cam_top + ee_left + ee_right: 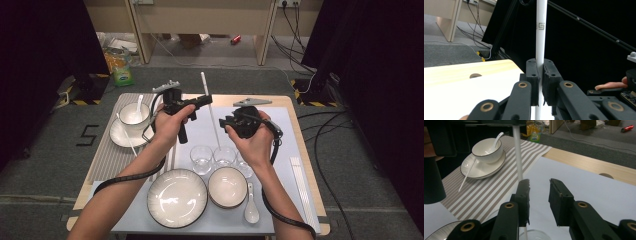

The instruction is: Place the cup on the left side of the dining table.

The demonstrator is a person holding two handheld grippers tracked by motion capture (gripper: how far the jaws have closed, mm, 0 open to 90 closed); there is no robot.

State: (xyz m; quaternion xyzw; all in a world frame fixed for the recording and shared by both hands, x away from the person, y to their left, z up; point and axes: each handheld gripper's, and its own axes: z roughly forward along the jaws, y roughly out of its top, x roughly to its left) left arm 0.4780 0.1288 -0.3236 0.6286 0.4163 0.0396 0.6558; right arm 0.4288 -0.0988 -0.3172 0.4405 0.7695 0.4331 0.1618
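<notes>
A long white stick [210, 107] stands tilted above the table, with my left gripper [207, 99] shut on its upper part. In the left gripper view the pads clamp the stick [541, 30] between them, the gripper [540, 67] pointing toward the dark curtain. The stick's lower end reaches down to a clear glass [224, 156]. My right gripper [225, 121] is held just right of the stick, lower down. In the right gripper view its jaws stand apart around bare air, the gripper [539, 187] open, and the stick [517, 152] runs alongside the left jaw.
A bowl with a spoon [134, 114] sits on a saucer on the striped mat at left, another white stick [127, 137] leaning across it. Near the front are a second glass [201, 159], a large plate [177, 197], a bowl [227, 186] and a spoon [251, 210].
</notes>
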